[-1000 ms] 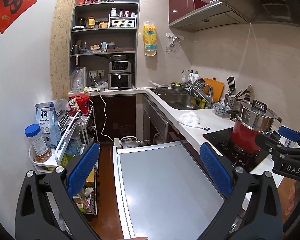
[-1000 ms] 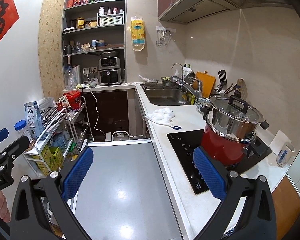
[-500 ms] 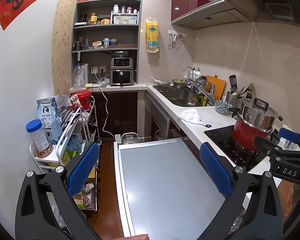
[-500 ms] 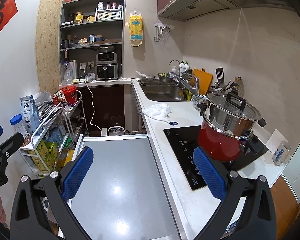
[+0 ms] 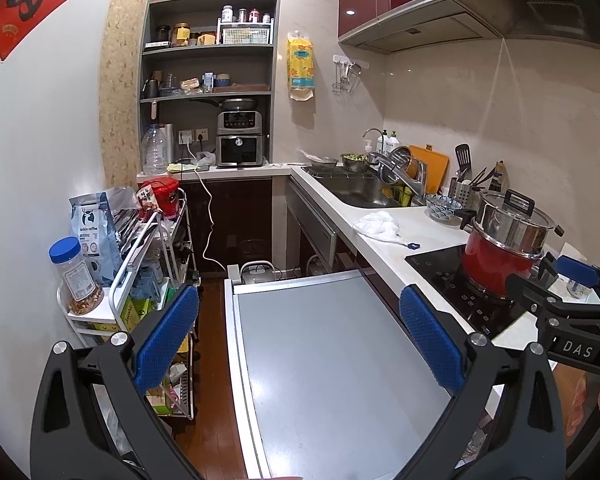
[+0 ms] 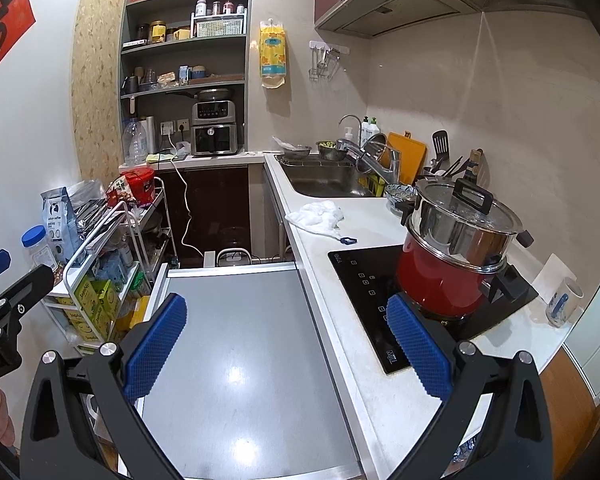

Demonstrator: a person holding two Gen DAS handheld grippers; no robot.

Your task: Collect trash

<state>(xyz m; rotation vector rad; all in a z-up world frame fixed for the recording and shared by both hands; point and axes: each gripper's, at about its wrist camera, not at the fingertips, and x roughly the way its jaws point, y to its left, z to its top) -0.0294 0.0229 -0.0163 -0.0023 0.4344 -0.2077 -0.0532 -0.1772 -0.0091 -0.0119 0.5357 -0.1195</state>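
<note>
Both cameras have pulled back a little and tipped upward over the past second, so the shelves and the sink sit lower and farther off than before, while nothing on the surfaces has shifted. On the far left, a white wire trolley (image 5: 140,264) crowded with a blue-lidded clear plastic jar (image 5: 74,276) and a pale blue coffee bag (image 5: 94,224) stands against the wall. The left hand-held gripper (image 5: 298,338) hovers over a bare grey metal panel (image 5: 324,344), its blue pads spread wide with nothing between them. Beside it, the right hand-held gripper (image 6: 286,346) is likewise spread and empty, its right pad in line with the black induction hob (image 6: 364,280) and the red pot with a steel lid (image 6: 452,256). The likeliest trash is the crumpled white tissue (image 6: 318,216) lying on the white table (image 6: 364,220), between the sink (image 6: 324,180) and the hob, a small blue clip (image 6: 348,240) just beside it. It lies ahead and well apart from both tools, slightly right of the right one and farther right of the left one, so the right hand seems nearer. Its wad spreads roughly along the table's front edge.
</note>
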